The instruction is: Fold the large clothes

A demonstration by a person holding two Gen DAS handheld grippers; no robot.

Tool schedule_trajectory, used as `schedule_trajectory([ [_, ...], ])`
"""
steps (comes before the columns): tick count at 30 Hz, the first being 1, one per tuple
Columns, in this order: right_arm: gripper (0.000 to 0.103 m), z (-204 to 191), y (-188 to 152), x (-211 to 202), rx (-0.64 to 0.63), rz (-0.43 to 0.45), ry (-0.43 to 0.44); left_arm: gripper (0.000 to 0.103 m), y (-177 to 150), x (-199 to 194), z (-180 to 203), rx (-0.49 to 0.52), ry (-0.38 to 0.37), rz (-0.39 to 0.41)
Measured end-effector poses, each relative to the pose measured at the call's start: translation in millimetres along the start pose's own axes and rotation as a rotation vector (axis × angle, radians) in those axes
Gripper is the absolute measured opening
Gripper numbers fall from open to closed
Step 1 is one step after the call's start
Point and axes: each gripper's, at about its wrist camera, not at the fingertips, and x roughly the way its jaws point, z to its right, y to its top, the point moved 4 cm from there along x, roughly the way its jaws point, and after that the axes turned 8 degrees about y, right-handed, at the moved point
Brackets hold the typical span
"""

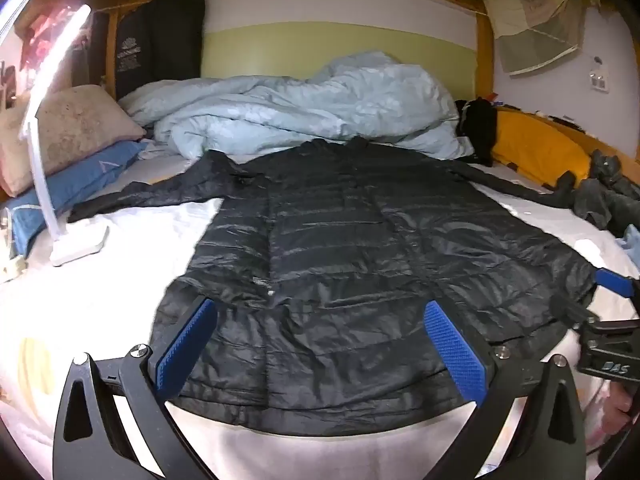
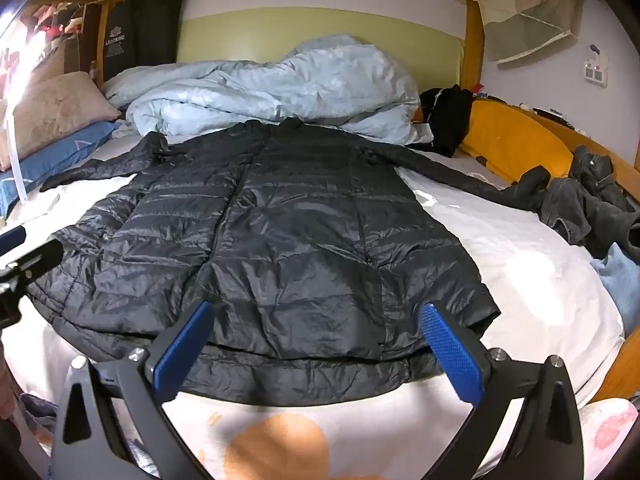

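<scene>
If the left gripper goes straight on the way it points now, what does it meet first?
Most likely the black coat, near its hem. The left gripper is open and tilts down toward the coat spread on the bed; nothing lies between. Depth is unclear.

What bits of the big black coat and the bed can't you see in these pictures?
- Black coat: its underside, both views, pressed against the bed sheet.
- Collar end: both views, partly merging into the blue quilt.
- Dark bag's small white print: both views, too small to read.
- Lamp head: both views, lost in glare.
</scene>
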Motion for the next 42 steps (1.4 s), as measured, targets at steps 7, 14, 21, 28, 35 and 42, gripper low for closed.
schedule_trajectory([
  [7,0.103,0,-1,2,0.001,-0.01,-0.004,0.103,5,-4,-9,-0.044,-0.009,0.007],
  [14,0.103,2,0,4,0.005,-0.009,-0.023,0.103,6,-8,-5,-0.024,-0.01,0.024],
  [21,0.103,1,-1,4,-0.011,-0.003,-0.038,0.103,8,-14,-8,-0.028,-0.013,0.015],
  [28,0.103,2,-1,6,-0.007,-0.008,-0.041,0.103,9,-8,-10,-0.03,-0.005,-0.012],
  [35,0.103,5,-1,4,0.004,-0.002,-0.035,0.103,8,-7,-7,-0.009,0.023,0.045],
  [42,0.103,7,0,0,0.012,0.005,-0.033,0.103,9,-15,-1,0.043,0.047,0.109],
])
